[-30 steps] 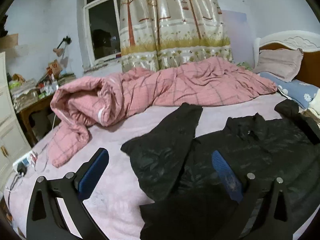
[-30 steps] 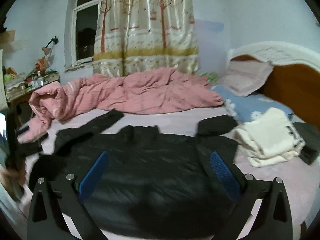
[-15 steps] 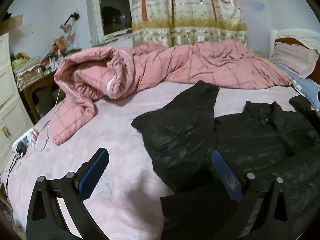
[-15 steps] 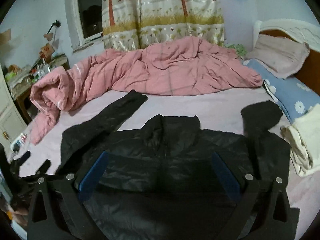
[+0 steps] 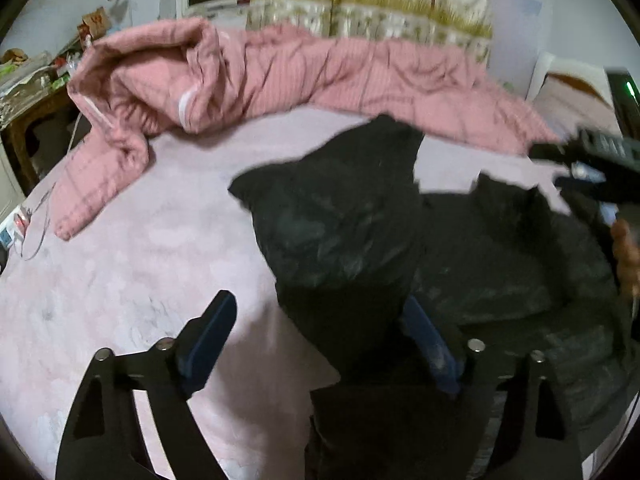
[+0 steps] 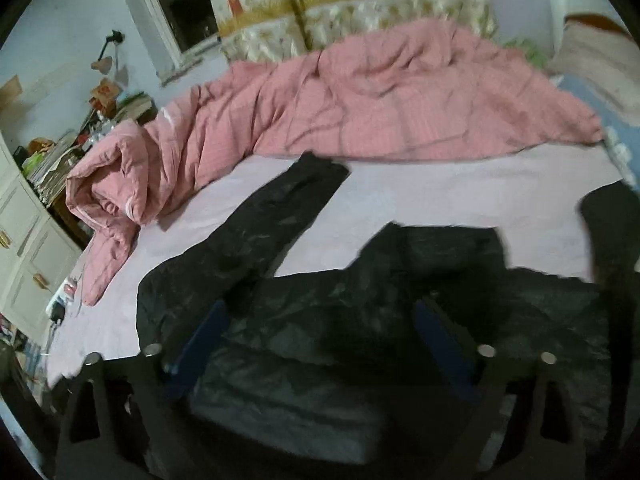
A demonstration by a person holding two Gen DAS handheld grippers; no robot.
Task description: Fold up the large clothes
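Left gripper jaws closing over black jacket sleeve.

Both wrist cameras look steeply down along their grippers, close above a bed; each frames the same black jacket and pink quilt.

Both views are dim and lit by indoor light; the source itself is out of frame. The window at 11 o'clock is dark and contributes no light. Fisheye distortion bends straight lines toward the edges, and a black vignette fills all four corners. Motion blur softens both pictures, more strongly in the right wrist view. The black jacket loses almost all detail, showing only faint grey sheen. The pink quilt and the bedsheet are evenly lit, with soft shadows. A small green light glows at 2 o'clock.
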